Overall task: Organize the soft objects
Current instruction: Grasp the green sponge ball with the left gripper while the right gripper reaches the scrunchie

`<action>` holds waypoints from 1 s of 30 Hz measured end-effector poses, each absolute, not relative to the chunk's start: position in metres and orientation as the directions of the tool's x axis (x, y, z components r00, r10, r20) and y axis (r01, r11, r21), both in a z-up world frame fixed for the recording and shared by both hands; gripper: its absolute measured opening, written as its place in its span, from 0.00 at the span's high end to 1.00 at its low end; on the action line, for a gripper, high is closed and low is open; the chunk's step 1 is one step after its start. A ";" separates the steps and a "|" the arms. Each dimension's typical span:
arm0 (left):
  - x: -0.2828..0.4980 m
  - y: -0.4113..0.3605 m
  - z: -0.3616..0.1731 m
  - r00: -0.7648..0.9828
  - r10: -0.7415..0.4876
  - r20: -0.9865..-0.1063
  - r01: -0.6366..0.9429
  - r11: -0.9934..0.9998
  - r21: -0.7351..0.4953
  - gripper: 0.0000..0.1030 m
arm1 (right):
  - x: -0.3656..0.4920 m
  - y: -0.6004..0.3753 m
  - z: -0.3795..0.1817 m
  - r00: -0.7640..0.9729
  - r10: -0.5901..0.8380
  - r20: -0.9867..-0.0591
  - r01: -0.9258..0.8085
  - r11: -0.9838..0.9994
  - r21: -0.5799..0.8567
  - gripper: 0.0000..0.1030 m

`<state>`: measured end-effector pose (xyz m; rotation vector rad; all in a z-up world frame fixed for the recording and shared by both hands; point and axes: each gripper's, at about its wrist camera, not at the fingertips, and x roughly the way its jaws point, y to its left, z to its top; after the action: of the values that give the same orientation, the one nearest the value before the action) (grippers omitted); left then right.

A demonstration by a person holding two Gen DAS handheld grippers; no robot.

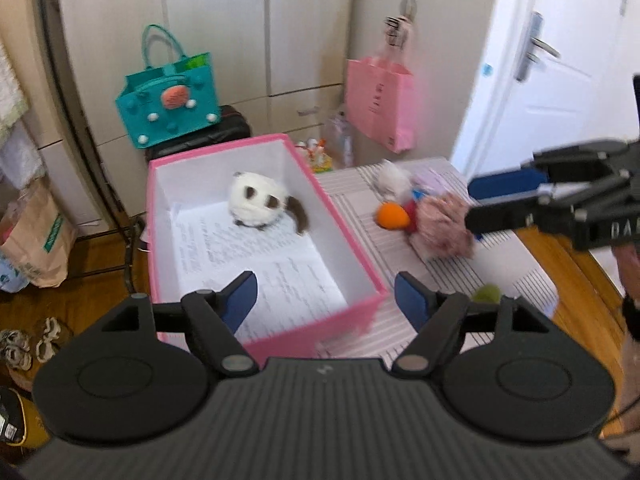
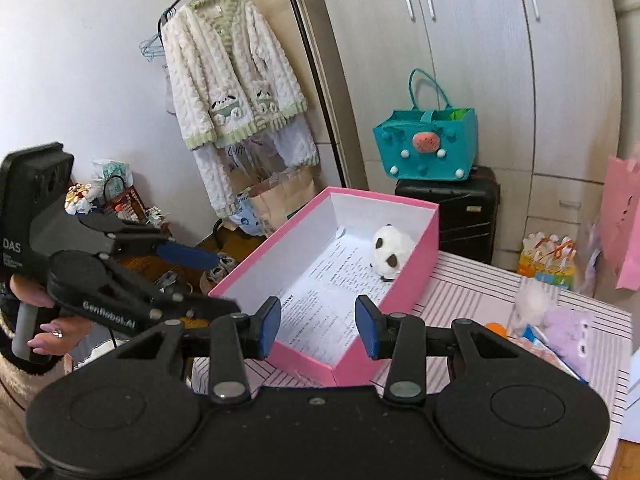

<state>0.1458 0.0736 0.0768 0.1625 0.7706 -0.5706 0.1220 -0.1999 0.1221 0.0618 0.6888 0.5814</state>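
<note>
A pink box (image 1: 360, 216) with white walls and printed paper on its floor stands on the striped table (image 1: 404, 320). One white-and-brown plush (image 1: 260, 204) lies at its far end, also seen as the plush (image 2: 390, 250) in the right wrist view. My left gripper (image 1: 326, 300) is open and empty above the box's near end. To the right of the box lies a pile of soft toys (image 1: 436, 228) with an orange ball (image 1: 392, 216) and a small green ball (image 1: 486, 294) nearby. My right gripper (image 2: 319, 328) is open with nothing between its pads; from the left wrist it shows as the right gripper (image 1: 474, 204) above the pile.
A teal felt bag (image 1: 168, 108) sits on a black suitcase (image 2: 468, 208) behind the box. A pink paper bag (image 1: 378, 104) hangs on the wardrobe. Hung clothes (image 2: 228, 80), brown paper bags (image 1: 36, 244) and shoes (image 1: 28, 344) stand left. White door (image 1: 540, 80) at right.
</note>
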 end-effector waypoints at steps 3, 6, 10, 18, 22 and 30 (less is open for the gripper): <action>0.131 0.065 0.073 0.556 -0.445 -0.702 0.579 0.813 -0.058 0.26 | 0.106 -0.209 0.125 0.637 0.518 -0.570 -0.486 0.845 0.225 0.55; 0.120 0.057 0.067 0.537 -0.461 -0.706 0.607 0.793 -0.057 0.26 | 0.091 -0.217 0.123 0.651 0.504 -0.568 -0.480 0.853 0.207 0.54; 0.104 0.044 0.054 0.518 -0.488 -0.702 0.645 0.762 -0.054 0.26 | 0.076 -0.227 0.110 0.653 0.475 -0.590 -0.458 0.868 0.193 0.54; 0.089 0.009 0.004 0.462 -0.549 -0.696 0.735 0.677 -0.046 0.26 | 0.054 -0.245 0.077 0.650 0.399 -0.647 -0.405 0.902 0.149 0.52; 0.090 -0.010 -0.019 0.356 -0.598 -0.718 0.774 0.619 -0.131 0.26 | 0.041 -0.251 0.066 0.680 0.344 -0.647 -0.387 0.918 0.082 0.51; 0.094 -0.043 -0.061 0.295 -0.663 -0.688 0.799 0.565 -0.203 0.26 | 0.046 -0.272 0.040 0.691 0.343 -0.636 -0.375 0.923 0.090 0.39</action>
<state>0.0936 -0.0433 -0.0609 0.1928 0.8127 -0.9813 0.0457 -0.2722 0.0399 -0.0482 0.7012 0.4009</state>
